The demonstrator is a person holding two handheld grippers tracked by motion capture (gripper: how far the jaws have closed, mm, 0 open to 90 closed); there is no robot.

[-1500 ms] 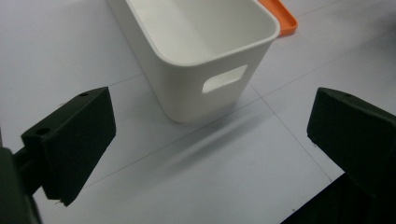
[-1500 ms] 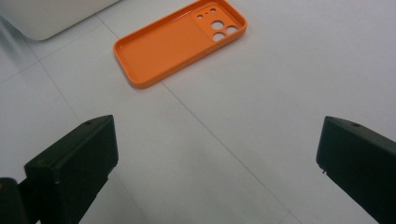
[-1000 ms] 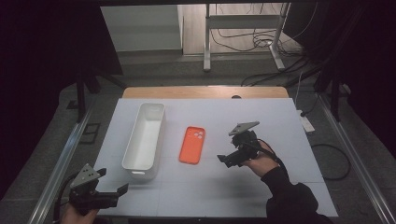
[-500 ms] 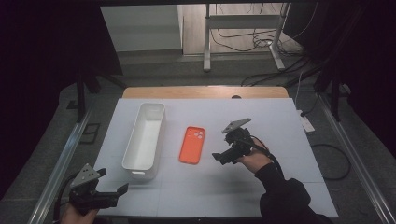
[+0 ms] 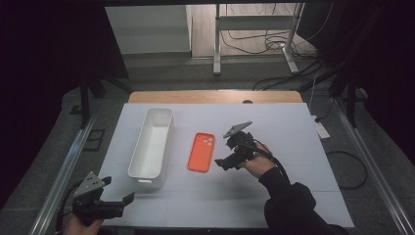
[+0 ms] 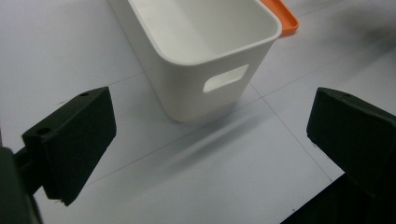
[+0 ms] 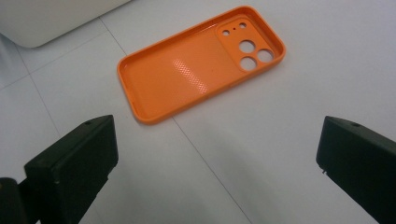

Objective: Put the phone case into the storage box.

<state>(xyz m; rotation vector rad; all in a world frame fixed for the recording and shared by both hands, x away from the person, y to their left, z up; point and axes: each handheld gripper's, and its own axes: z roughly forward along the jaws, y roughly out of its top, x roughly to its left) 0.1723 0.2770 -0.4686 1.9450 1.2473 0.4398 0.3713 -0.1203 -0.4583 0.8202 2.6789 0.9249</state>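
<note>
High view: my right gripper is hovering just beside the orange phone case, which is lying flat mid-surface, right of the white bin. My left gripper is idling at the near-left corner, well apart from the case.

Left gripper view: my jaws are standing wide apart, gripping nothing, and facing the bin's handle end.

Right gripper view: my jaws are gaping wide, empty, with the case lying hollow-side up ahead, untouched.
</note>
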